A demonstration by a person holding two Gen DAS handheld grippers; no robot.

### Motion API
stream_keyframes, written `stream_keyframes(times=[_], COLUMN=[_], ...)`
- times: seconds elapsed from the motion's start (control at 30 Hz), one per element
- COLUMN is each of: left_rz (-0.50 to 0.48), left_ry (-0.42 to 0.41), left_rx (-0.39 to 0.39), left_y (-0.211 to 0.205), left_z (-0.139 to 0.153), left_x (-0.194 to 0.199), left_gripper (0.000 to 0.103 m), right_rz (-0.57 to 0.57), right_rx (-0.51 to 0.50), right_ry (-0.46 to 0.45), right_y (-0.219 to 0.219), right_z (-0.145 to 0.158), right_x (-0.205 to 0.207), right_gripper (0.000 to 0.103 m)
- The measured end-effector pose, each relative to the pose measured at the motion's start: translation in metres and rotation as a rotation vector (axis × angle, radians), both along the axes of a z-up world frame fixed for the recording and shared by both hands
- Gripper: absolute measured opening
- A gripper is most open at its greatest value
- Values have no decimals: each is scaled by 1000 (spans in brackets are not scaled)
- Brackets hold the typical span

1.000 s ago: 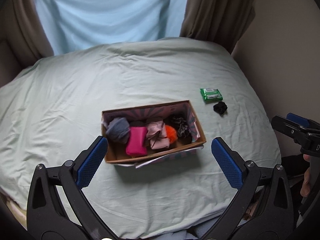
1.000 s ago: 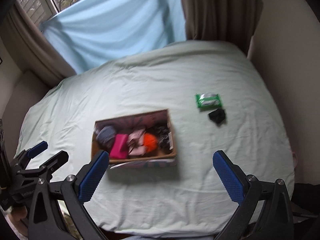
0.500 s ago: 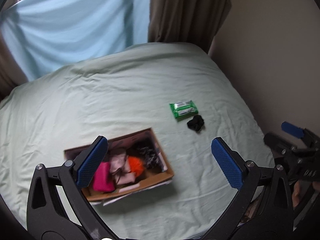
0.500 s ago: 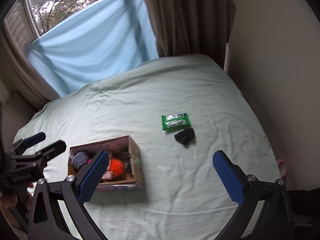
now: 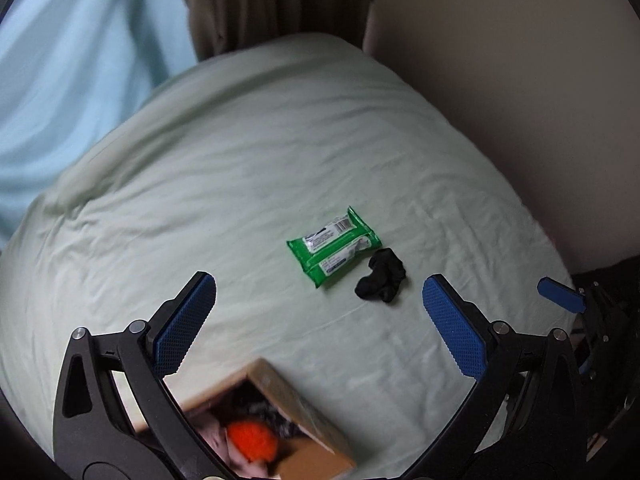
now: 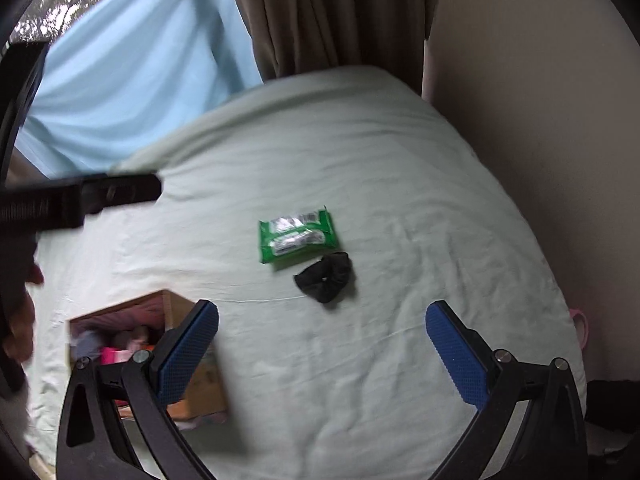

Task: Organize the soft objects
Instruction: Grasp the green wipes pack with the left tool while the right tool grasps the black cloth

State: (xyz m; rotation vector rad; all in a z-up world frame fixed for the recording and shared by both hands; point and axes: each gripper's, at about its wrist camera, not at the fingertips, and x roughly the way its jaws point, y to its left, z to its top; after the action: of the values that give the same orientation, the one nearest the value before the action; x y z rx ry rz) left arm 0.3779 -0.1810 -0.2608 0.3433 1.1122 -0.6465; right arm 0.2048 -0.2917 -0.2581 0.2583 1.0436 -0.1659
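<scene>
Left gripper point(image 5: 318, 320): I see both blue pads spread wide above the bed, with nothing between them.
Right gripper point(image 6: 322, 344): I read it the same, jaws wide apart and empty, hanging over the near part of the sheet.
Black scrunchie point(image 6: 325, 276): it lies crumpled on the pale green sheet, just beside the lower right corner of the green packet (whether they touch, I cannot tell).
Green packet point(image 5: 333, 251): flat on the bed point(image 5: 200, 208), white labels up, near the middle of my left view.
Cardboard box point(image 5: 296, 404): at the lower edge of the left view, partly behind the left finger; an orange soft item point(image 5: 252, 440) and pale pink fabric show inside.
Box from the right view: it sits at lower left, well apart from the scrunchie, with pink and grey things inside, blurred.
Background: brown curtain point(image 6: 340, 16) and light blue cloth point(image 6: 132, 80) beyond the bed.
</scene>
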Motion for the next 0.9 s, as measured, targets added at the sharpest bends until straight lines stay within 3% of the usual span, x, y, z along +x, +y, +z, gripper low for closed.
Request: stream_keyframes(times=[0.27, 0.57, 0.6, 0.7, 0.77, 0.9], left_rz=[-251, -418, -429, -445, -434, -423], left_ry=[72, 140, 144, 152, 162, 151], left_rx=[107, 197, 204, 241, 241, 223], left_y=[-64, -96, -99, -104, -104, -105], left_z=[-113, -191, -198, -216, -224, -227], left_x=[43, 51, 50, 49, 51, 53], left_gripper=[102, 100, 99, 82, 78, 73], right_rz=[13, 100, 111, 131, 143, 170], right_rx=[3, -33, -41, -41, -45, -30], right_ry=[33, 54, 56, 55, 59, 80], right_y=[-8, -8, -8, -9, -9, -4], right_z=[-81, -149, -153, -165, -171, -180], right_x=[42, 79, 82, 87, 90, 94], right_gripper=[103, 103, 103, 103, 98, 78])
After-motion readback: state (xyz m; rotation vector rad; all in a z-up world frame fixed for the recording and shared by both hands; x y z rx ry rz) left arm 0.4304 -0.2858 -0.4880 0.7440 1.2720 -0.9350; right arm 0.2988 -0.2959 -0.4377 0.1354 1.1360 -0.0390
